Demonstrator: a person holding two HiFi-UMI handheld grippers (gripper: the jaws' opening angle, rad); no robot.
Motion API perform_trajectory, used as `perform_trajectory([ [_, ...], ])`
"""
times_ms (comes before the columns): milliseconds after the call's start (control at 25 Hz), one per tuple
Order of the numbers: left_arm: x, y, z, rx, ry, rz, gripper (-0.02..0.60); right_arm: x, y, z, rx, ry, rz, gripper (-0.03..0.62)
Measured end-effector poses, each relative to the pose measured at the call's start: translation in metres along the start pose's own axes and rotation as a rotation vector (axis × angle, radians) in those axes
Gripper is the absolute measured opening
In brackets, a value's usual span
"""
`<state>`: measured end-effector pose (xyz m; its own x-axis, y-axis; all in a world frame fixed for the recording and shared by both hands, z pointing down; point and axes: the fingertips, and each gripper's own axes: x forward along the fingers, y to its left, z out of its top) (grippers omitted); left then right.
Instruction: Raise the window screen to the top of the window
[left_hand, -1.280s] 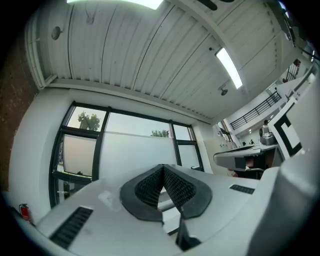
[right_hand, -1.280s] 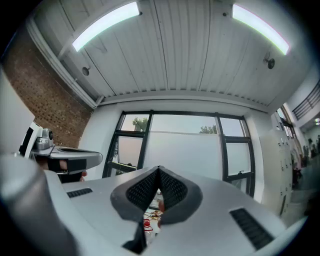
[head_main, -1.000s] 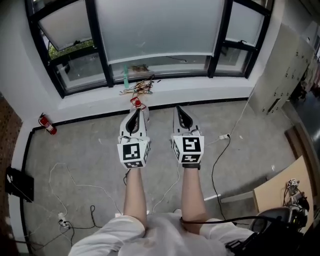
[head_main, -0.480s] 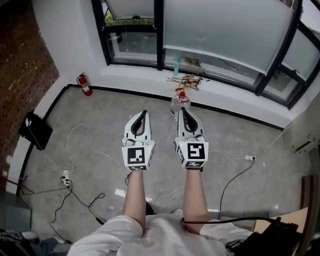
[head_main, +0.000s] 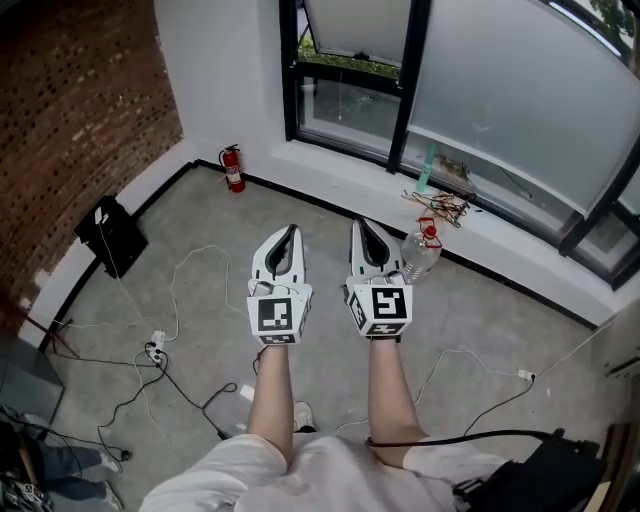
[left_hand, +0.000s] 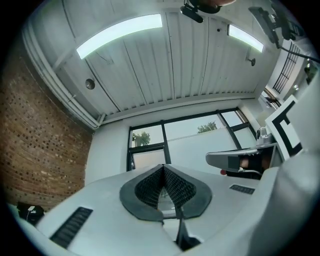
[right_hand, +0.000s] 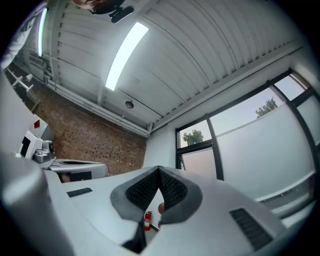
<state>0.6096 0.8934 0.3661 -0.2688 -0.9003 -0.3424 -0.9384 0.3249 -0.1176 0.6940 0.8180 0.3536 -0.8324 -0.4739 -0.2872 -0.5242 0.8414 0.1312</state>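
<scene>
The window screen (head_main: 520, 110) is a pale translucent sheet over the large black-framed pane at the upper right, with its lower edge a little above the sill (head_main: 350, 180). It also shows as a light panel in the left gripper view (left_hand: 200, 145) and the right gripper view (right_hand: 260, 160). My left gripper (head_main: 290, 232) and right gripper (head_main: 358, 226) are held side by side over the concrete floor, well short of the window. Both are shut with nothing between the pads (left_hand: 163, 167) (right_hand: 159, 170).
A red fire extinguisher (head_main: 232, 168) stands by the wall under the window's left end. A plastic bottle (head_main: 420, 255) and tangled wires (head_main: 440, 205) lie near the sill. A brick wall (head_main: 80, 110), a black case (head_main: 112, 235) and floor cables with a power strip (head_main: 155, 350) are at the left.
The view has swung left: the window slid from top centre to the upper right and the brick wall came in. Both grippers moved along together, still shut and empty.
</scene>
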Motion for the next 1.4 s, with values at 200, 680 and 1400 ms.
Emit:
perform_trajectory([
  [200, 0.012, 0.066, -0.018, -0.019, 0.009, 0.026, 0.002, 0.054, 0.047, -0.021, 0.017, 0.009, 0.021, -0.003],
  [680, 0.102, 0.122, -0.083, -0.027, 0.053, 0.031, 0.002, 0.175, 0.034, -0.074, 0.026, 0.021, 0.064, -0.003],
  [1400, 0.350, 0.235, -0.203, -0.005, 0.120, 0.137, 0.002, 0.449, -0.063, -0.198, 0.150, 0.048, 0.161, -0.003],
])
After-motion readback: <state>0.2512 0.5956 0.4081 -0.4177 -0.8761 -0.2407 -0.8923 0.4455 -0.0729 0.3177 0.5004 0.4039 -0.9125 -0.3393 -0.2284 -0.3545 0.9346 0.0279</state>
